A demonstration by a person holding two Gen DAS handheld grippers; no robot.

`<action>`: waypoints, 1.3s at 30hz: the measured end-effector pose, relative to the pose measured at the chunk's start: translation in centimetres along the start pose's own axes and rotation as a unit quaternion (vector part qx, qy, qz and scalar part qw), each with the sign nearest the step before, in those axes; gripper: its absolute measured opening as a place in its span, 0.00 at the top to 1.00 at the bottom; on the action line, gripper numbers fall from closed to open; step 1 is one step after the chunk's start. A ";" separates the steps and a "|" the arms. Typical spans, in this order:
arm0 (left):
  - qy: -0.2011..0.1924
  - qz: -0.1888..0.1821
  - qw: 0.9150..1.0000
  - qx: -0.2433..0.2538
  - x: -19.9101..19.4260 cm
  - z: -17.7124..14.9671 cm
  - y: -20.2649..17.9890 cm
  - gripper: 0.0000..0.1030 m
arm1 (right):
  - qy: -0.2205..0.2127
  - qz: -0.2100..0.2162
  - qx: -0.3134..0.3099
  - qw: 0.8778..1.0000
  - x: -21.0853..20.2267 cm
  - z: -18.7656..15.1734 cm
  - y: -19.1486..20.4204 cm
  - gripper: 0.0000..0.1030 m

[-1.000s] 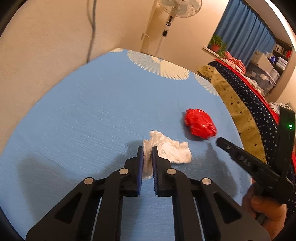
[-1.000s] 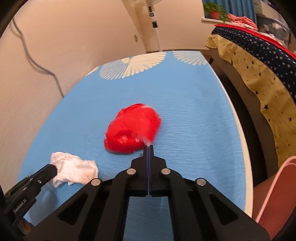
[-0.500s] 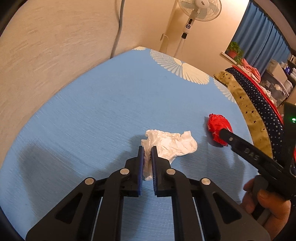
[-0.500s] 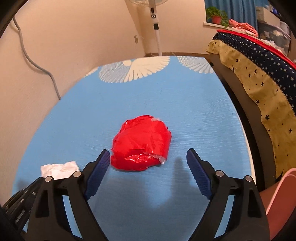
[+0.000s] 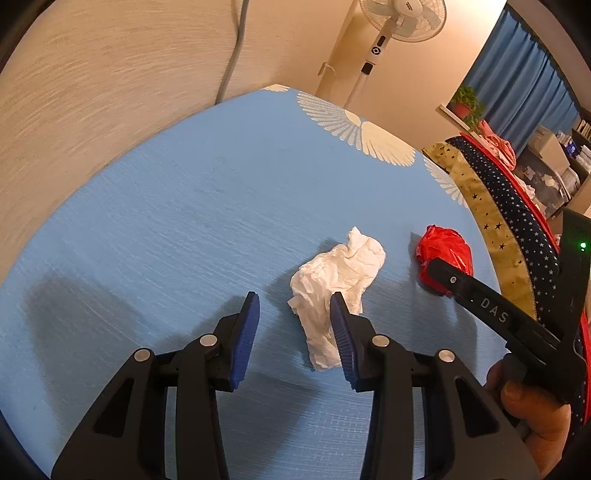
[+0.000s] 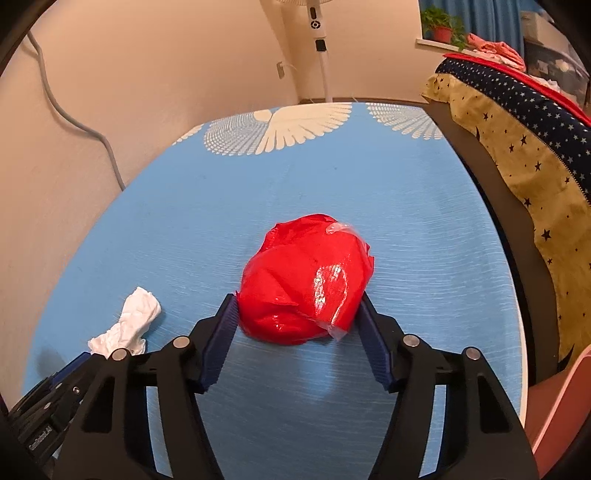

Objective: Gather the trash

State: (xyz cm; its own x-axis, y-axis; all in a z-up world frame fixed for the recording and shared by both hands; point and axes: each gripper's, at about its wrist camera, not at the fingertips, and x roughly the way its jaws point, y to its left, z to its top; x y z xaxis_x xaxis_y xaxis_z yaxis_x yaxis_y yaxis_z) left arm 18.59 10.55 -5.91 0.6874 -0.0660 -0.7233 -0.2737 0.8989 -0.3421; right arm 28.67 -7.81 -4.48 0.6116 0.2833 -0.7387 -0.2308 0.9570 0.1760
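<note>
- Blue tablecloth (image 5: 155, 206) with white wing prints covers the table beside a beige wall, where two pieces of trash lie near each other.
- Left gripper (image 5: 294, 332) stands partly apart, its jaws opening; the crumpled white tissue (image 5: 336, 280) lies on the cloth with its near tail between the blue pads (image 5: 246, 332), against the right-hand one and clear of the other.
- Right gripper (image 6: 298, 332) has its jaws closing around the red plastic wad (image 6: 304, 275); both pads appear to meet the wad's near flanks, though whether they press it cannot be told.
- In the right wrist view the tissue (image 6: 129, 325) sits to the wad's left, partly hidden behind the left gripper's black frame at the lower corner.
- From the left wrist view, one finger (image 5: 476, 295) of the right gripper covers the lower part of the wad (image 5: 445, 249); a hand (image 5: 532, 413) on its handle is cut off at the frame edge.
- A standing fan (image 5: 402, 14) and grey cable (image 5: 236, 44) stand against the wall; a star-patterned cover (image 6: 517, 147) borders the table's right side, and a pink object (image 6: 561, 406) is cropped at the lower right.
</note>
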 end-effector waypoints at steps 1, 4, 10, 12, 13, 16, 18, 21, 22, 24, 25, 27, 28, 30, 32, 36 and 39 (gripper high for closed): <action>-0.003 -0.002 1.000 0.000 -0.1 0.1 -0.1 0.62 | -0.003 -0.001 0.000 1.000 -0.3 -0.1 -0.1 0.39; -0.009 -0.007 1.000 0.010 -0.3 0.2 -0.4 0.62 | -0.012 -0.001 0.003 1.000 -1.6 -0.1 -0.4 0.39; 0.002 -0.011 0.999 0.030 0.1 0.1 -1.2 0.79 | -0.031 -0.004 0.004 1.000 -4.7 -0.5 -1.0 0.39; 0.003 -0.014 0.999 0.033 0.0 0.1 -1.3 0.92 | -0.035 -0.007 0.006 0.999 -5.8 -0.9 -1.3 0.39; -0.001 -0.014 0.999 0.038 -0.2 0.1 -1.4 0.92 | -0.036 -0.007 0.009 0.999 -6.5 -1.1 -1.5 0.39; -0.014 -0.014 0.998 0.054 -1.0 0.1 -2.1 0.93 | -0.044 -0.010 0.012 0.999 -8.3 -1.8 -1.9 0.39; -0.020 -0.013 0.998 0.065 -1.6 0.0 -2.4 0.93 | -0.048 -0.015 0.011 0.999 -9.8 -2.3 -2.1 0.39; -0.028 -0.014 0.997 0.076 -2.6 -0.1 -2.9 0.93 | -0.056 -0.020 0.009 0.998 -11.8 -2.9 -2.4 0.39; -0.030 -0.015 0.996 0.078 -2.9 -0.2 -3.0 0.93 | -0.060 -0.023 0.007 0.998 -12.7 -3.1 -2.4 0.39; -0.035 -0.017 0.995 0.087 -3.6 -0.3 -3.3 0.94 | -0.068 -0.027 0.005 0.997 -14.2 -3.5 -2.7 0.39; -0.037 -0.018 0.995 0.090 -3.8 -0.4 -3.5 0.94 | -0.073 -0.029 0.005 0.997 -14.9 -3.6 -2.8 0.39; -0.042 -0.022 0.994 0.097 -4.6 -0.6 -3.7 0.94 | -0.082 -0.034 0.006 0.996 -16.5 -4.1 -3.2 0.39; -0.044 -0.024 0.994 0.099 -5.0 -0.7 -3.8 0.94 | -0.085 -0.036 0.007 0.996 -17.1 -4.3 -3.3 0.39; -0.046 -0.029 0.993 0.105 -5.8 -1.1 -4.1 0.94 | -0.091 -0.043 0.008 0.995 -18.5 -4.9 -3.7 0.39; -0.048 -0.033 0.992 0.112 -6.5 -1.3 -4.3 0.94 | -0.096 -0.048 0.010 0.994 -19.6 -5.5 -4.0 0.39; -0.058 -0.039 0.990 0.125 -8.1 -1.7 -4.8 0.94 | -0.105 -0.057 0.019 0.993 -21.6 -6.5 -4.9 0.39; -0.068 -0.048 0.988 0.133 -9.6 -2.1 -5.4 0.94 | -0.112 -0.065 0.027 0.991 -23.1 -7.3 -5.5 0.39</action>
State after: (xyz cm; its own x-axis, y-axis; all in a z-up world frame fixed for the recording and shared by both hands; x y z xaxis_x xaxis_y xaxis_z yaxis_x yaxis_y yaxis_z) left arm 12.10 5.41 1.63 0.7901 -0.1136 -0.6023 -0.0295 0.9745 -0.2225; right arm 10.32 -20.07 6.83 0.7880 0.1594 -0.5947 -0.1028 0.9864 0.1281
